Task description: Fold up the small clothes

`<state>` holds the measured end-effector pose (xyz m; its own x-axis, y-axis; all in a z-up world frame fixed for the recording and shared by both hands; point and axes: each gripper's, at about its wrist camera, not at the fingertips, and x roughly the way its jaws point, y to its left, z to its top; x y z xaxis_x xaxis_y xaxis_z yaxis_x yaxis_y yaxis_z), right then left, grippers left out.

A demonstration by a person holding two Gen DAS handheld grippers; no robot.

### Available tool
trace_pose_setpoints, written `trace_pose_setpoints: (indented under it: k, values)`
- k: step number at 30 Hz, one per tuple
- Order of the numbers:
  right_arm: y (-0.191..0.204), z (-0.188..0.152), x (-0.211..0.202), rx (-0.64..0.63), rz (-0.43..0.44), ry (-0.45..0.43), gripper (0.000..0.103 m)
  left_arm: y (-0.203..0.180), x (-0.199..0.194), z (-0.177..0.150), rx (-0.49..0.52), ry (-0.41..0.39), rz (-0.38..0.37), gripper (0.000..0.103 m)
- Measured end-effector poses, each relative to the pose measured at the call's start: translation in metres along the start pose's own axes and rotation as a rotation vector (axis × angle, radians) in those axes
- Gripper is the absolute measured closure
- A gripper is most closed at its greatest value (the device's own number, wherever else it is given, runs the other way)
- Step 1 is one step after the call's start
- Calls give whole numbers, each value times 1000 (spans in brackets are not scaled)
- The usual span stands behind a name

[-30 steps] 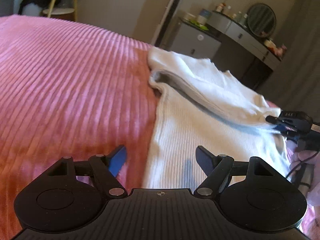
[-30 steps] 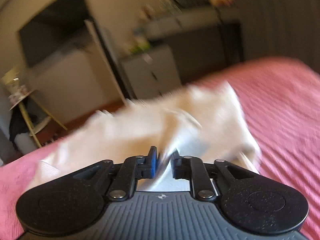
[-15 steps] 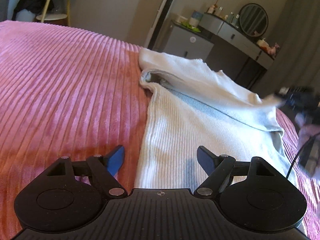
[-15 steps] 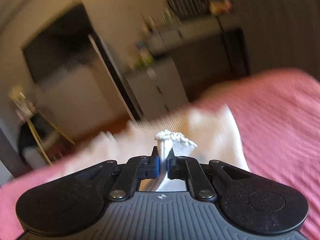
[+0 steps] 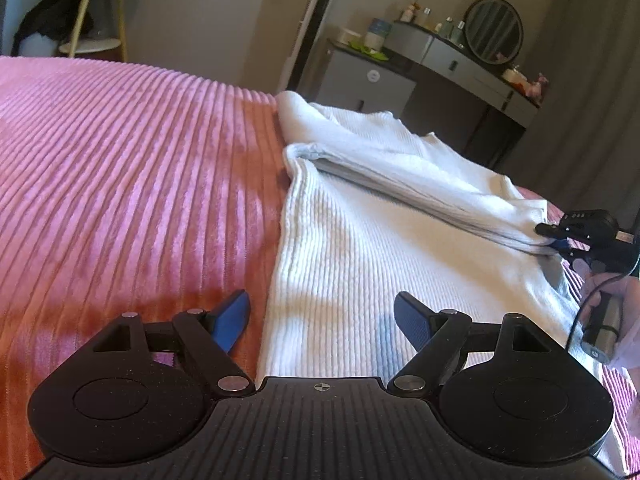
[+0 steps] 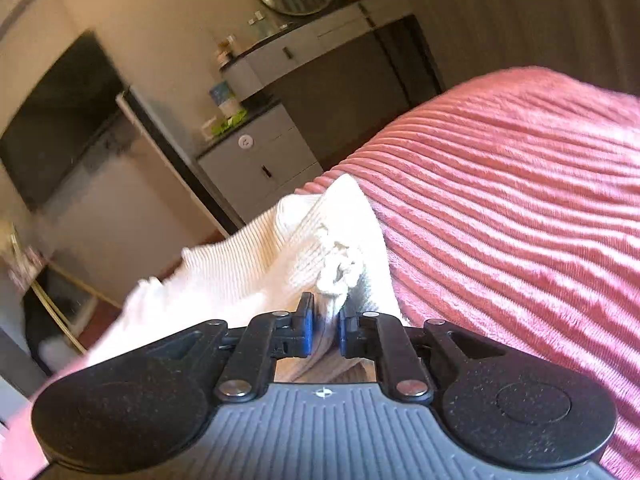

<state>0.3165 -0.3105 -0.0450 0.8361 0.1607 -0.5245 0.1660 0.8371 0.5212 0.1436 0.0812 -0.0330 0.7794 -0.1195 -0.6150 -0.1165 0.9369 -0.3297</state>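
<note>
Pink ribbed bedding covers the bed you are working over, with a grey cabinet, a dressing table carrying a round mirror and small bottles behind it, and a pale side stand off in the far corner.

On that bedding lies your white ribbed garment, a small knitted top spread flat along the near side. Its far portion is doubled over the rest, so you see a long diagonal fold edge with a shadowed gap beneath it running from the middle of the bed toward the right. In the right wrist view the same garment rises as a bright, bunched ridge straight ahead of the fingers, with the knit crumpled into a knot just above them.

Your left tongs stand wide apart and grip nothing. The left blue-padded finger sits over the pink cover and the right one over the white knit, straddling the garment's near left edge. Whether they rest on the fabric or float just above it, you cannot tell.

Your right tongs are clenched on a pinch of the garment, the cloth squeezed between the two blue pads. From the left wrist view you see the right tongs at the right end of the fold, holding that corner low near the flat layer.

Both tools point across the bed toward the dressing table, and your right hand shows partly at the frame edge
</note>
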Motion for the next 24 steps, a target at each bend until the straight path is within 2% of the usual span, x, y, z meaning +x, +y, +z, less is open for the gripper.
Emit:
trace_pose_setpoints:
  k: [5, 9, 12, 19, 21, 22, 23, 24]
  values:
    - [22, -2, 2, -174, -26, 0, 96, 0, -1, 0, 2, -1, -2, 19]
    - [32, -5, -2, -307, -91, -24, 96, 1, -1, 0, -1, -1, -5, 19]
    - [36, -13, 8, -405, -141, 7, 96, 1, 1, 0, 10, 0, 0, 19]
    - [50, -17, 12, -541, -200, 31, 95, -3, 3, -2, 62, -1, 8, 17]
    - [57, -17, 2, -582, -275, -3, 78, -6, -3, 2, 74, -9, 16, 17]
    - [59, -16, -6, -584, -332, -38, 53, -7, -9, 7, 78, -34, 18, 17]
    - [56, -14, -17, -563, -367, -80, 44, -7, -16, 12, 84, -68, 16, 17]
    - [52, -12, -28, -532, -366, -112, 45, -9, -23, 18, 93, -109, 17, 15]
